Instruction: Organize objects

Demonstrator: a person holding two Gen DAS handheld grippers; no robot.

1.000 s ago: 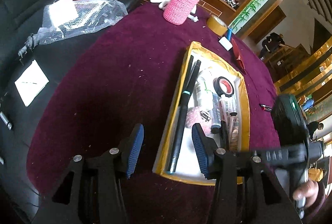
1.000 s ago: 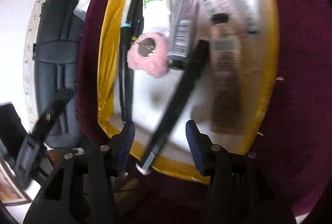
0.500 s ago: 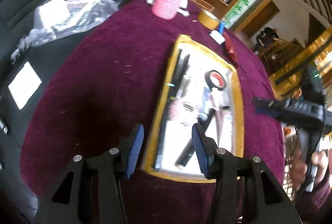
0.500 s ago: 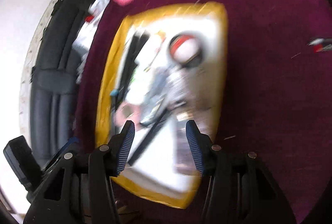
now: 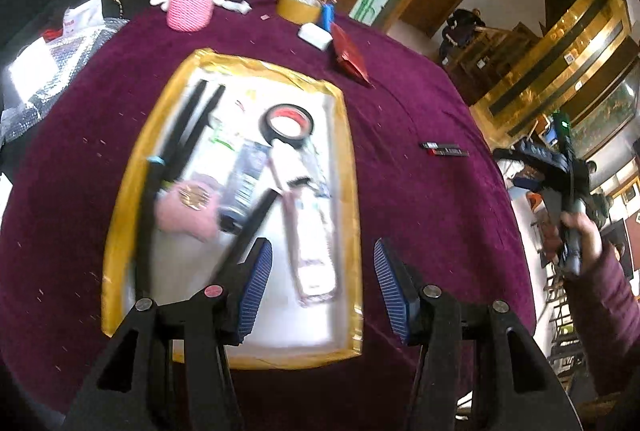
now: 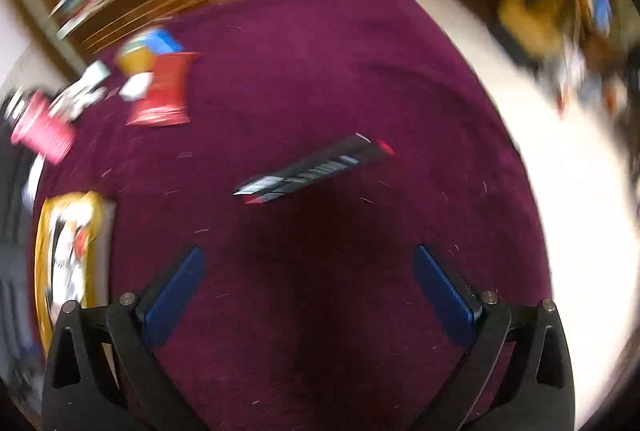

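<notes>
Nearest, the right hand-held gripper (image 6: 308, 291) is over bare maroon cloth at the counter's near edge, its jaws opening wide with nothing between them. Just beyond lies the target, a pair of slim black sticks with red tips (image 6: 312, 171), set at a slant in the open middle of the counter (image 6: 360, 71), well apart from the yellow-rimmed tray (image 6: 44, 231). The right wrist view is heavily smeared, so a fast approach is judged likely to overshoot or clip one stick and scatter the pair. Closing across the slant could seize only one. The left hand-held gripper (image 5: 320, 287) hangs over the tray's near edge, jaws opening and empty; a black pen (image 5: 244, 231) lies askew there, and a careless drop could snag it or crowd the tape roll (image 5: 286, 120).
</notes>
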